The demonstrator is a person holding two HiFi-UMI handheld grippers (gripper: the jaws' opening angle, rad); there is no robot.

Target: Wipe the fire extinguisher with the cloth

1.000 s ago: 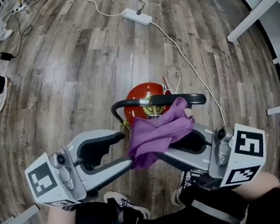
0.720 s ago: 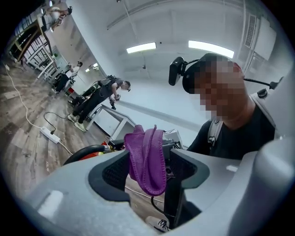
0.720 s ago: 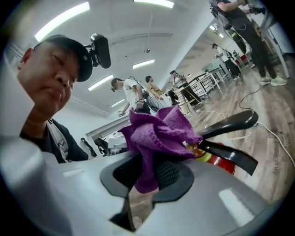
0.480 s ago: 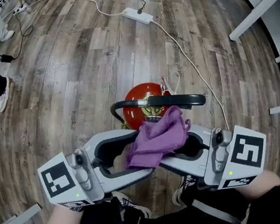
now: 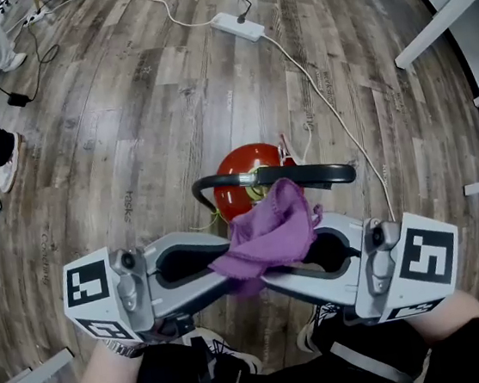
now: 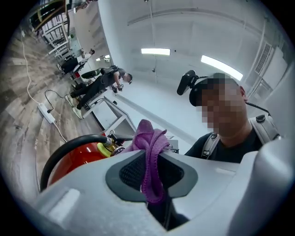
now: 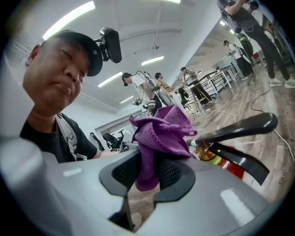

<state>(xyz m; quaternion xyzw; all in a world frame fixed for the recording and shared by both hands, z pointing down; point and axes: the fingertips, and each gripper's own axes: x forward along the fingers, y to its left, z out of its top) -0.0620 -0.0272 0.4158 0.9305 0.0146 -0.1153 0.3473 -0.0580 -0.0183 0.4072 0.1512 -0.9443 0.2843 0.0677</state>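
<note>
I have the purple cloth (image 5: pixel 271 234) bunched between both tools, just in front of me and directly above the fire extinguisher (image 5: pixel 241 170). The extinguisher stands upright on the wood floor (image 5: pixel 126 113). From my head view I see its red top, with the black handle (image 5: pixel 307 174) lying across it and a black hose (image 5: pixel 203 192) curving off to the left.

The left gripper (image 6: pixel 152 174) has just been closing. Its two dark pads now clamp a narrow fold of the cloth, which runs up between them and spills out over the tips.

The right gripper (image 7: pixel 147 177) has just been opening. A fold of the cloth hangs in the gap between its pads and the rest is heaped on top of the tips, but I do not see the pads squeezing it.

The two grippers point toward each other, tips nearly meeting under the cloth. The cloth's upper edge sits right beside the handle.

A white power strip (image 5: pixel 237 27) lies farther off on the floor.
</note>
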